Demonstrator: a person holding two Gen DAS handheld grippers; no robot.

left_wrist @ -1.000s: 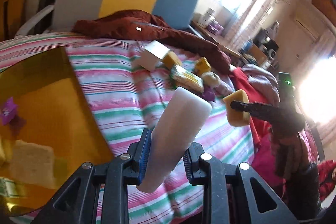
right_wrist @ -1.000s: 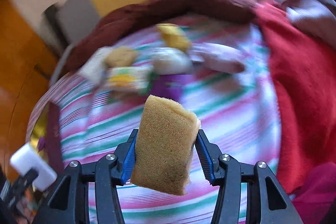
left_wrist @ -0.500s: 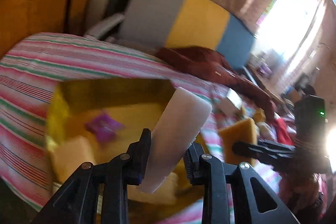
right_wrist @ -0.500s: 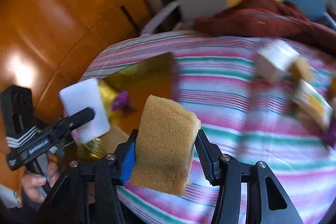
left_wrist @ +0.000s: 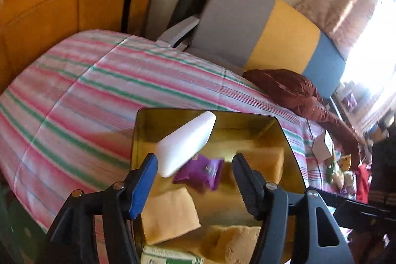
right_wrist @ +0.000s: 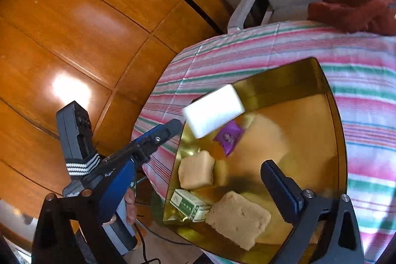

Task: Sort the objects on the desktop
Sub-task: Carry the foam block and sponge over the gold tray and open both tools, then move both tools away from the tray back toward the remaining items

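The left gripper (left_wrist: 194, 171) is opening its jaws; the white rectangular foam block (left_wrist: 185, 144) sits tilted between them, beside the blue pad, and is no longer pressed from both sides. The right gripper (right_wrist: 195, 186) is also opening, jaws very wide, with nothing between them.

Both hang over a bed with a pink, green and white striped cover (left_wrist: 74, 100). Behind it stand an orange wooden wardrobe (right_wrist: 86, 16) and a grey, yellow and blue headboard (left_wrist: 267, 34).

A shiny golden square tin tray (right_wrist: 339, 140) lies on the cover. Inside it are tan sponges (right_wrist: 237, 219), a small green-white box (right_wrist: 190, 207) and a purple wrapper (right_wrist: 229, 137). The white block is above the tray's near corner.
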